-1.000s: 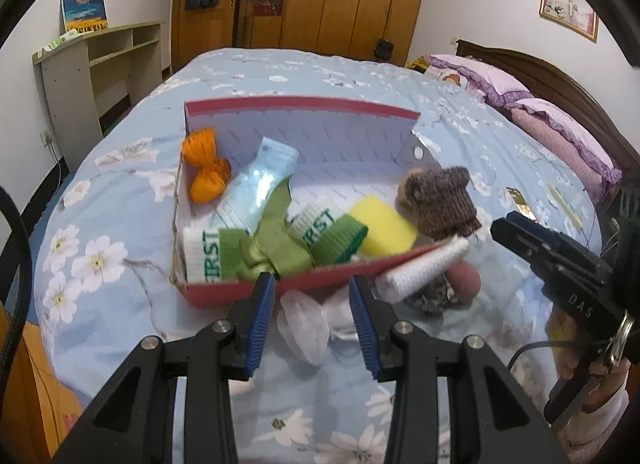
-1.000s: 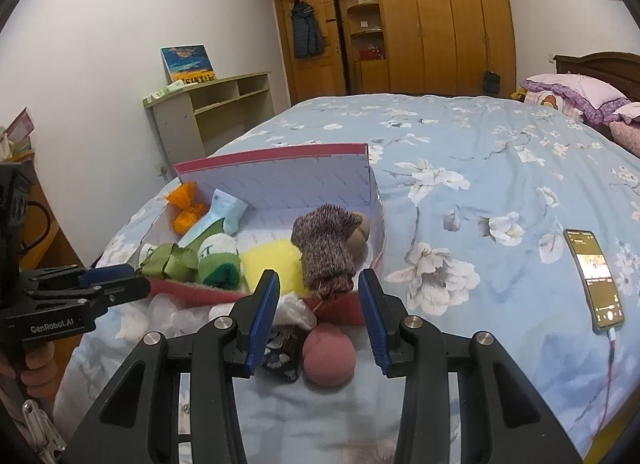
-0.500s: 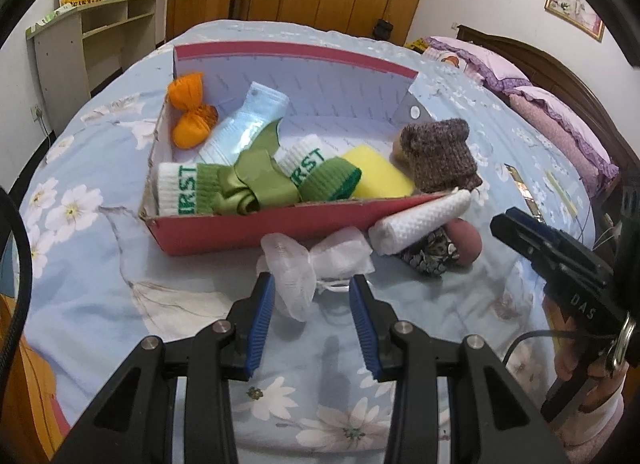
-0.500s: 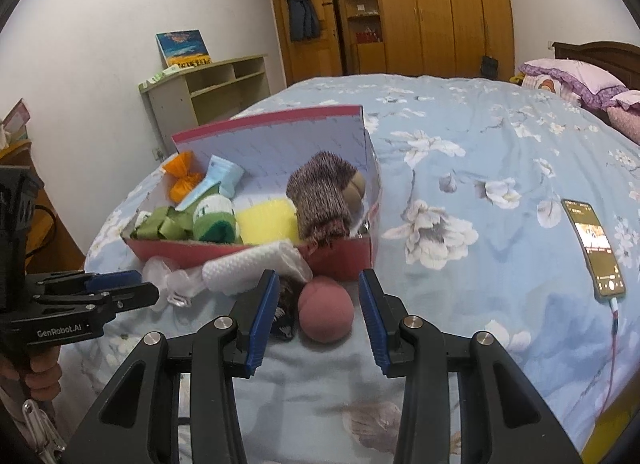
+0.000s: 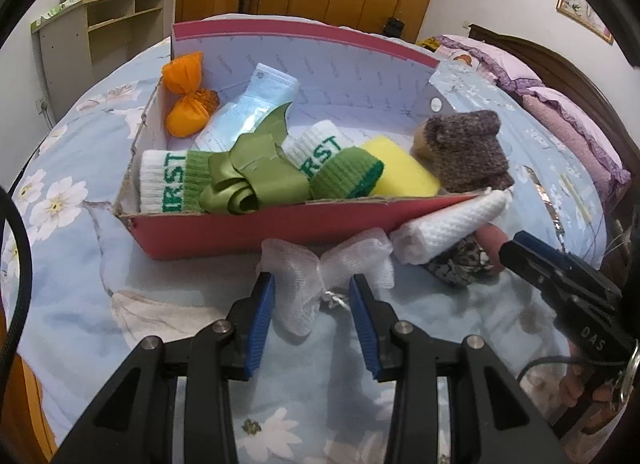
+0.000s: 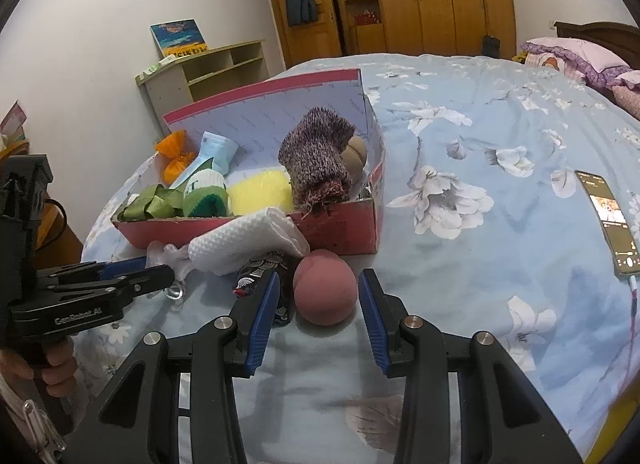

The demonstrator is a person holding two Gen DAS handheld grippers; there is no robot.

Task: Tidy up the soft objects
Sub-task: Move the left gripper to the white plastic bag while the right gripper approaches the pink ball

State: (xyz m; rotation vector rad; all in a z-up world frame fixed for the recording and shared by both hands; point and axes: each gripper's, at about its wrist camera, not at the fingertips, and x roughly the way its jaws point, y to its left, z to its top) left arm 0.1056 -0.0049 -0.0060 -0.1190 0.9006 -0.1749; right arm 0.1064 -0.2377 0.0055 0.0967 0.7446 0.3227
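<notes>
Left wrist view: left gripper [image 5: 312, 296] jaws open around a white mesh bow [image 5: 320, 272] on the bed [image 5: 72, 272], just before the red box [image 5: 256, 232]. Right gripper [image 6: 316, 300] jaws open, flanking a pink ball [image 6: 325, 292]; bare bedspread lies rightward toward a phone [image 6: 608, 219].

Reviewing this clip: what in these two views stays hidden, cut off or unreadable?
- Patterned dark cloth: right wrist view, mostly under the white roll and behind a blue finger of the right hand-held gripper.
- Sock lettering: left wrist view, partly covered by the green ribbon.
- Phone screen: right wrist view, too small to read.
- Pink ball: left wrist view, mostly hidden.
</notes>
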